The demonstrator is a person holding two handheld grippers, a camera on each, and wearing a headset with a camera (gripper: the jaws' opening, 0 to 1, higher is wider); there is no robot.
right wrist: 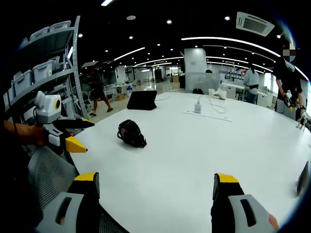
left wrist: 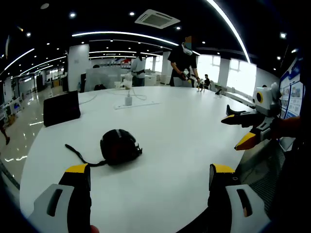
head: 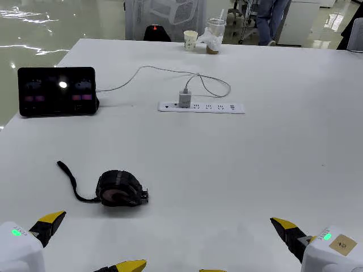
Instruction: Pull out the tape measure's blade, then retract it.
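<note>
The black tape measure (head: 119, 188) lies on the white table (head: 255, 164), its wrist strap (head: 69, 178) trailing to the left and its blade wound in. My left gripper (head: 91, 242) hangs open at the near edge, just in front of the tape measure and apart from it. My right gripper (head: 247, 248) is open too, further right, with nothing between its jaws. In the left gripper view the tape measure (left wrist: 119, 145) sits a little beyond my left gripper (left wrist: 150, 172), with the right gripper (left wrist: 240, 130) off to the side. The right gripper view has the tape measure (right wrist: 130, 132) far left of my right gripper (right wrist: 155, 177).
A dark tablet (head: 57, 90) stands at the left of the table. A white power strip (head: 201, 106) with a plugged charger and a cable lies mid-table. A paper cup (head: 191, 39) and a plastic cup (head: 215, 31) stand at the far edge. People stand beyond the table.
</note>
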